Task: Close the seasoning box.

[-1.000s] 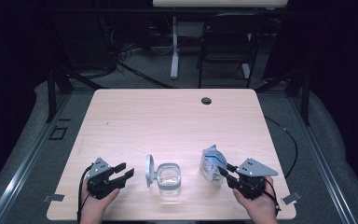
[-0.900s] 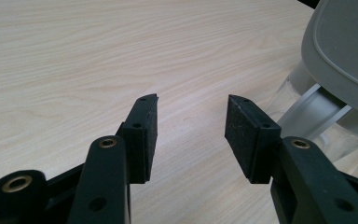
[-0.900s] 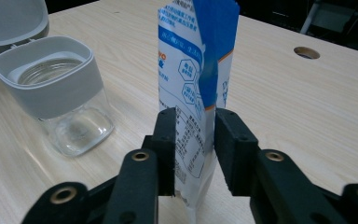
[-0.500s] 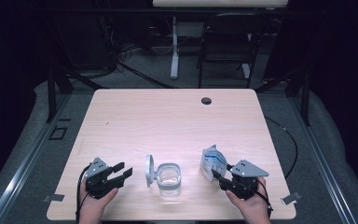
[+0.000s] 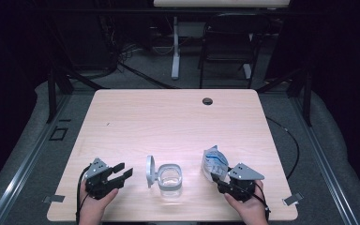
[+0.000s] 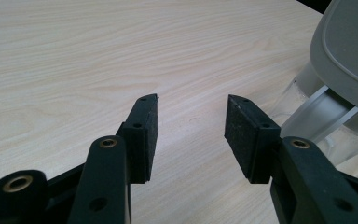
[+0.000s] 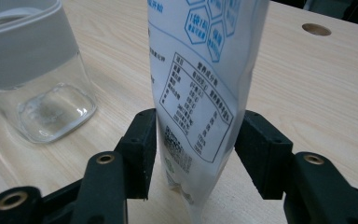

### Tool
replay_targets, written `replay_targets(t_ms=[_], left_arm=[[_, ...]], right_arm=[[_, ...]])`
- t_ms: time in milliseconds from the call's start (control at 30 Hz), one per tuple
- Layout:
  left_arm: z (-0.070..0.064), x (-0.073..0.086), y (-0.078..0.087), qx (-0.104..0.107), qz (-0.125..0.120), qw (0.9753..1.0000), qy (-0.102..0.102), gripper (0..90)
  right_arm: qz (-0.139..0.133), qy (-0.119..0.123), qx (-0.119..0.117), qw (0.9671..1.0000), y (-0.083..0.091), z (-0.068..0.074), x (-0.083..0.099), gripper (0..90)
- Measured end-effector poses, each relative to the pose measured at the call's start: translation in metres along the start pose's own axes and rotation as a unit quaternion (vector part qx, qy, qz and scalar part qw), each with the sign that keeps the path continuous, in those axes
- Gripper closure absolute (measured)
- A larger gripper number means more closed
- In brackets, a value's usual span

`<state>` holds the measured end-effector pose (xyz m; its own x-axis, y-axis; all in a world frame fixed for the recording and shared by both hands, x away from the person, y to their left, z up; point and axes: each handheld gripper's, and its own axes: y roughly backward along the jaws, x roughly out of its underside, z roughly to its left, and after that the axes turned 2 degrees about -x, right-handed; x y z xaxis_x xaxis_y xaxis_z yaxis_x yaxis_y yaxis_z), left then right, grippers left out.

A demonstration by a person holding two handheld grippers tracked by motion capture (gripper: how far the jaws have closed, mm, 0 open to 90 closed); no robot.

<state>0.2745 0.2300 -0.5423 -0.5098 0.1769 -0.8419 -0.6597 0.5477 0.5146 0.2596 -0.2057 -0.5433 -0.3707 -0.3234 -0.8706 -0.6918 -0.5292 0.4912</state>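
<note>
Between the right gripper's (image 7: 193, 154) jaws: a white pouch (image 7: 200, 84) printed in blue, standing upright on the table (image 7: 317, 93). Jaws spread on either side of it, left pad (image 7: 145, 144) touching or nearly touching the film, right pad (image 7: 256, 149) just clear. Not clamped. From the high view, same gripper (image 5: 225, 180) held low at the near right edge, pointing at the pouch (image 5: 214, 161), hand (image 5: 246, 208) wrapped behind it. Just beside the pouch, to its left: a clear glass jar (image 5: 170, 180), open, grey hinged lid (image 5: 150, 171) flipped up on edge at its left side. Same jar (image 7: 32, 70) in the right gripper view, grey collar round the top, thick clear base.

Over at the near left corner, left gripper (image 5: 119, 172) aimed toward the jar, jaws spread wide, nothing between them. Bare wood between the pads (image 6: 144, 135) in the left gripper view, with the grey lid (image 6: 349, 46) and hinge looming at the right edge, close but apart. Farther up the table, a round cable hole (image 5: 207, 101) near the far edge.
</note>
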Motion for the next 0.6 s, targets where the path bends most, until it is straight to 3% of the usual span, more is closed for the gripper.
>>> replay_targets(t_ms=[600], left_arm=[[0.001, 0.000, -0.001, -0.001, -0.006, 1.0000, 0.002, 54.7]], right_arm=[[0.003, -0.006, -0.002, 1.0000, -0.018, 0.000, 0.009, 45.1]])
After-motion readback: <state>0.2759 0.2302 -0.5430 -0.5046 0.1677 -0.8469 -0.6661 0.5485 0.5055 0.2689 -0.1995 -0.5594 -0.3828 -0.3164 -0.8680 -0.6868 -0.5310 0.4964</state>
